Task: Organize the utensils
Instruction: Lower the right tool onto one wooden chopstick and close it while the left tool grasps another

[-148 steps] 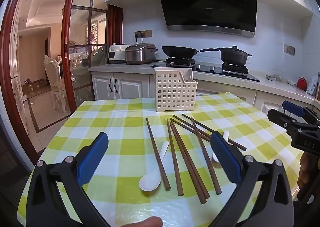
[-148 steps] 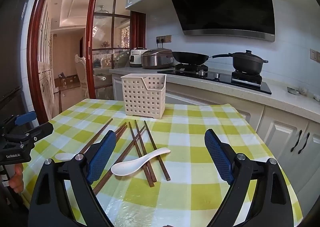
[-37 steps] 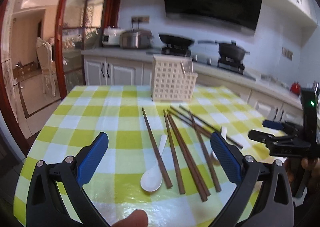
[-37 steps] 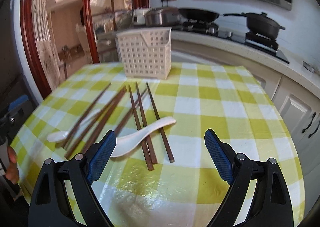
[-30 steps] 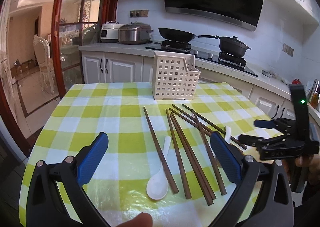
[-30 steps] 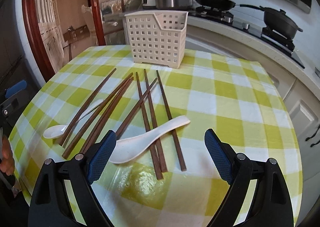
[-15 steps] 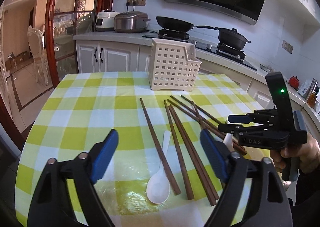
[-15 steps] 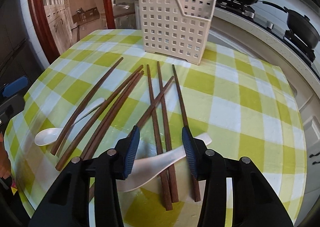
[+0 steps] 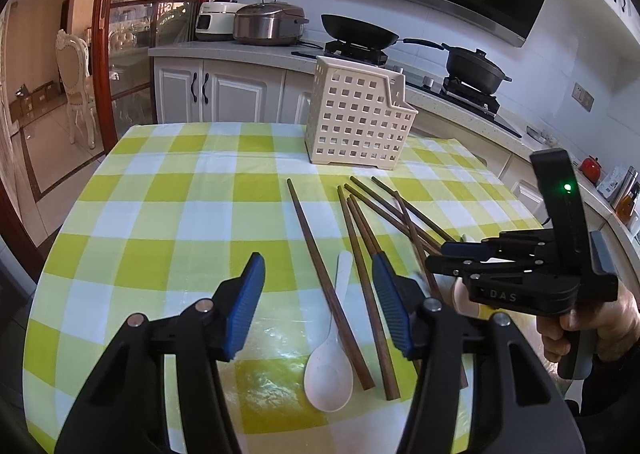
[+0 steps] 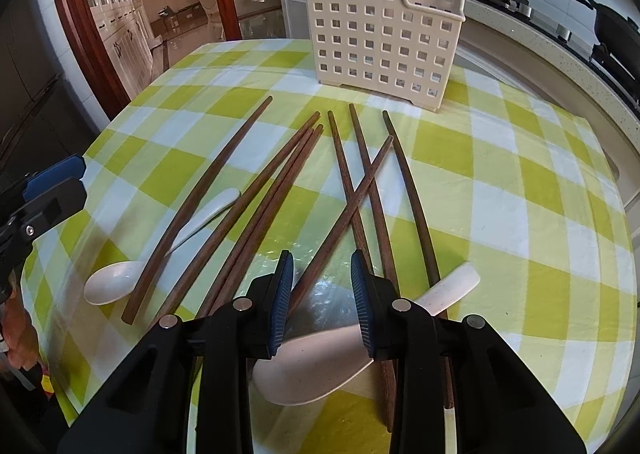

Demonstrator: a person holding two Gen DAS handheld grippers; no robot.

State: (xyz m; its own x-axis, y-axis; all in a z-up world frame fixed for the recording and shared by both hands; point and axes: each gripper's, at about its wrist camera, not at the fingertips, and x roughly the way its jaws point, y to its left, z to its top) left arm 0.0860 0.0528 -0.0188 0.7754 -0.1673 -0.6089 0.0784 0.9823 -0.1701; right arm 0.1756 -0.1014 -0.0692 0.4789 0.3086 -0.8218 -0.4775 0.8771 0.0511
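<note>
Several brown chopsticks (image 9: 352,254) lie fanned on the green-checked tablecloth (image 9: 160,214), with the cream lattice basket (image 9: 356,122) behind them. One white spoon (image 9: 328,374) lies under my left gripper (image 9: 318,274). Its jaws are closing, and a chopstick and the spoon's handle show between them untouched. My right gripper (image 10: 322,274) hovers low over the other white spoon (image 10: 312,370) and a crossing chopstick (image 10: 344,214). Its jaws are narrow and closing, with no pad pressing on anything. The first spoon (image 10: 112,286) lies at the left in the right wrist view.
A person's hand (image 9: 592,318) holds the right gripper (image 9: 436,257) at the table's right edge. The left gripper (image 10: 82,180) shows at the table's left edge. Behind stand a kitchen counter with a wok (image 9: 358,32), a pot (image 9: 474,64) and rice cookers (image 9: 268,22).
Both grippers' jaws have narrowed from wide open. Both have come lower and closer to the utensils. The right one has come in over the right-hand spoon.
</note>
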